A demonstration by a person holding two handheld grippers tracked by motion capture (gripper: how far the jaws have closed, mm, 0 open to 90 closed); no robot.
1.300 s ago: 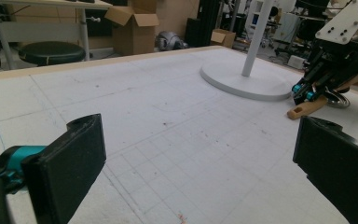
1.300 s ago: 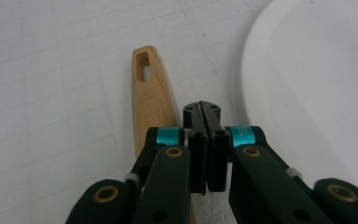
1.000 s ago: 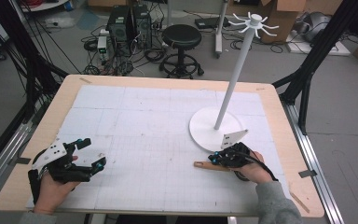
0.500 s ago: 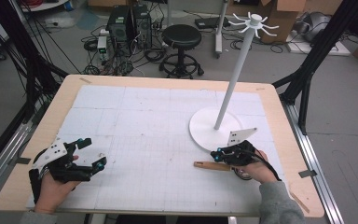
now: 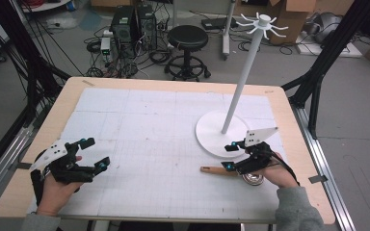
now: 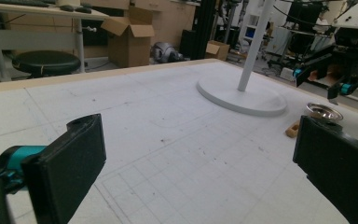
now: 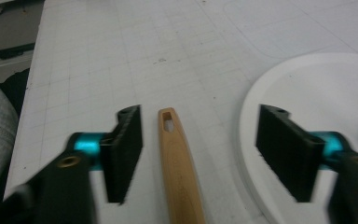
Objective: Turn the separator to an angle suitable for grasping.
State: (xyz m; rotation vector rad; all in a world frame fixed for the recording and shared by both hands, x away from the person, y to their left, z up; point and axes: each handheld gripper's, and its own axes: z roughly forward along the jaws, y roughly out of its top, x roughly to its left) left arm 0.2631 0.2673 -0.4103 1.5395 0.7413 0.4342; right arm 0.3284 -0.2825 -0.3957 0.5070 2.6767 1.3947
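Wooden handle (image 7: pixel 179 168) lies flat on the white mat, lower centre of the right gripper view, between the spread jaws of the right gripper (image 7: pixel 199 156) and nearer the left-hand jaw; no contact visible. In the high view its metal cup end (image 5: pixel 253 179) sits at lower right, partly under the right hand (image 5: pixel 279 174). White stand base (image 5: pixel 221 133) lies just beside the handle, its rim under the right-hand jaw; pole (image 5: pixel 243 79) rises toward upper right. Left gripper (image 5: pixel 92 154), lower left, jaws wide apart, hand resting on the table (image 5: pixel 43 130), well apart from the handle.
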